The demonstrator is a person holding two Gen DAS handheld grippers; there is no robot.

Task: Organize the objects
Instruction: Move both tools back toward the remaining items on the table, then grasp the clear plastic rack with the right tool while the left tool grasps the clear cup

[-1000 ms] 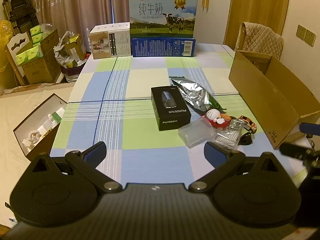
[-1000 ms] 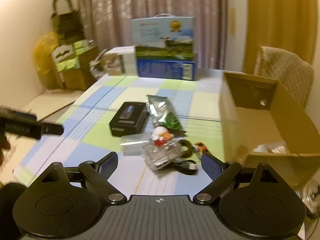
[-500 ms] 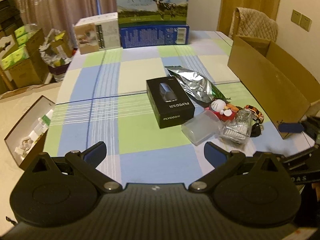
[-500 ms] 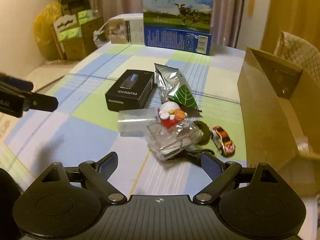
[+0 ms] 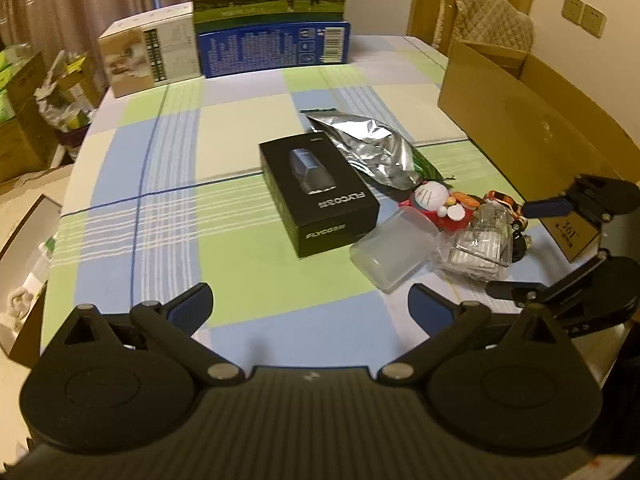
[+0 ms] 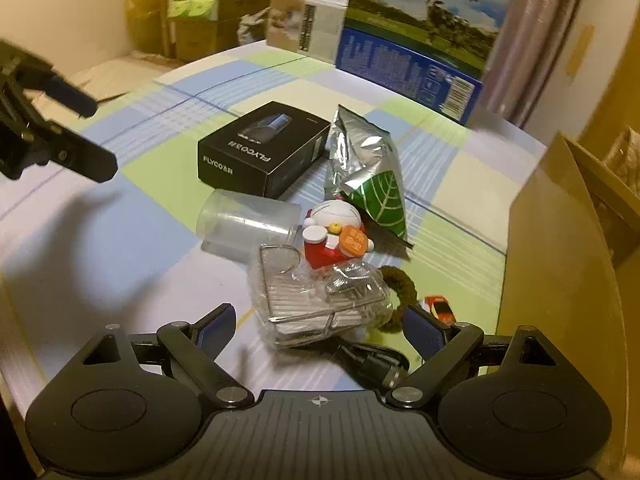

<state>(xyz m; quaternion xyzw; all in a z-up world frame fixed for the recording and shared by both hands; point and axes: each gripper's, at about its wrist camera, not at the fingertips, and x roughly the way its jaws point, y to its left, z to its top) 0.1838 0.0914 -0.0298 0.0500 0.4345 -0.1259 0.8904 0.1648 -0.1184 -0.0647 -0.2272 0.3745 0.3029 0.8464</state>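
Note:
A cluster of objects lies on the checked tablecloth [image 5: 168,208]: a black Flyco box [image 5: 318,192] [image 6: 262,154], a silver foil bag [image 5: 368,148] [image 6: 366,176], a clear plastic cup [image 5: 394,252] [image 6: 246,222] on its side, a red and white toy figure [image 5: 436,206] [image 6: 334,234], a clear wrapped packet [image 5: 476,248] [image 6: 320,304], a toy car [image 6: 440,308], a dark hair ring [image 6: 400,292] and a black cable [image 6: 368,360]. My left gripper [image 5: 310,310] is open and empty before the cluster. My right gripper [image 6: 318,330] is open, low over the packet, its jaws on either side of it.
An open cardboard box [image 5: 532,120] [image 6: 560,248] stands at the table's right edge. A milk carton [image 5: 272,8] and a white box [image 5: 150,56] stand at the far end. A padded chair [image 5: 488,28] is behind the cardboard box. Boxes sit on the floor at left.
Both grippers have moved forward and down toward the cluster. The right gripper now sits close over the wrapped packet. Both stay open.

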